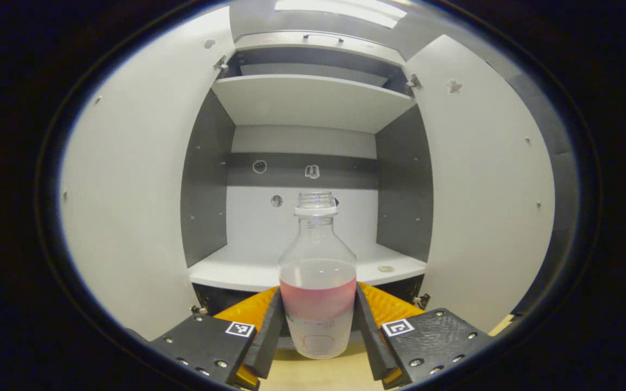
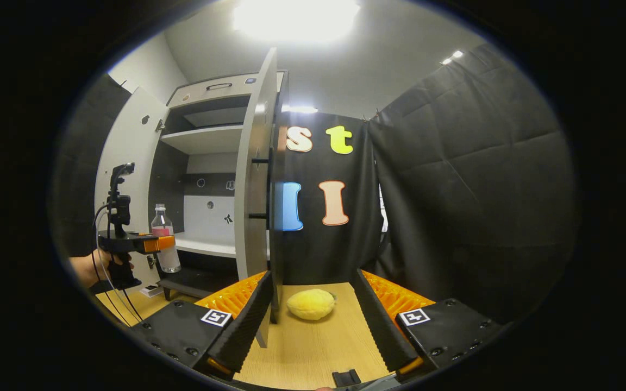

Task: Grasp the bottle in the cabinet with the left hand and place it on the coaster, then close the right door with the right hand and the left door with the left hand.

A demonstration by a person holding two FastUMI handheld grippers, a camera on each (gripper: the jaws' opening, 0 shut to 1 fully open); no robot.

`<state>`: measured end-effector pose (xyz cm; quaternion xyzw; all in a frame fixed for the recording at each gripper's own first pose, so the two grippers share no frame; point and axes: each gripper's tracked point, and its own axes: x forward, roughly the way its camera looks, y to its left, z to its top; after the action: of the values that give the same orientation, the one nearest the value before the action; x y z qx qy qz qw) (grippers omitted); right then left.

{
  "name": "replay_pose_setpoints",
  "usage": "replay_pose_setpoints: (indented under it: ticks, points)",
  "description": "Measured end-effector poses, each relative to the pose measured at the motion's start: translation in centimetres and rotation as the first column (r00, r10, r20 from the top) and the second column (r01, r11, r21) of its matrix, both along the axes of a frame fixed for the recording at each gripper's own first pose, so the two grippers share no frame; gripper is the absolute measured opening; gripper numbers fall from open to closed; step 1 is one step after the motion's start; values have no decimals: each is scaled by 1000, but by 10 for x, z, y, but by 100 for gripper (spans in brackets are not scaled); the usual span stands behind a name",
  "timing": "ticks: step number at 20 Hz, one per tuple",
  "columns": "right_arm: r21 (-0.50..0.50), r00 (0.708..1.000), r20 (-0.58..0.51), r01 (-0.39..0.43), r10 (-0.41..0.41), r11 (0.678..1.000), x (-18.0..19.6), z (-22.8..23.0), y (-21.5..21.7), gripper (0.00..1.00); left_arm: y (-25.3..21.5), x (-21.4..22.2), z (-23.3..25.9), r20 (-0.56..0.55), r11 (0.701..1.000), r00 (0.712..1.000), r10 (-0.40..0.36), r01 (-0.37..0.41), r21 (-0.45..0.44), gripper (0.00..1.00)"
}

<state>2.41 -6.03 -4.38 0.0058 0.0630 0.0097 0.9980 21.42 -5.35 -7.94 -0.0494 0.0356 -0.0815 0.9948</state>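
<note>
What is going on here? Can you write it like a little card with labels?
bottle: clear, no cap, pink drink inside, held upright
left tool: shut on the bottle, out in front of the cabinet
right tool: open, holding nothing, beside the right door's edge
cabinet doors: left door and right door both open
cabinet shelf: bare where the bottle would stand
table: yellow lemon-like thing lying on it

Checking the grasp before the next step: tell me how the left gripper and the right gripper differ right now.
The left gripper is shut on the bottle, both fingers pressing its sides; the right gripper is open and holds nothing. The left gripper faces the open cabinet; the right gripper points past the right door's edge toward a yellow object on the table.
</note>
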Motion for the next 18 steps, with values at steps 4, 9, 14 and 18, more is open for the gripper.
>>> replay_pose_setpoints:
  ticks: [4, 9, 14, 18]
  points:
    - [-4, 999, -3, -35, 35, 999, -4, -1, 0, 96, -5, -31, -35, -33, 1000, 999, -7, 7, -3, 70]
    - [-7, 999, -11, -52, 52, 999, -16, -6, -1, 96, -13, -63, -86, -86, 1000, 996, -18, 19, 10, 70]
    - [-42, 999, -10, -51, 51, 998, -26, -5, -5, 96, -20, -87, -138, -137, 999, 990, -33, 31, -12, 70]
    - [-63, 999, -17, -52, 51, 997, -32, -8, -3, 96, -27, -101, -176, -170, 999, 985, -38, 33, -34, 70]
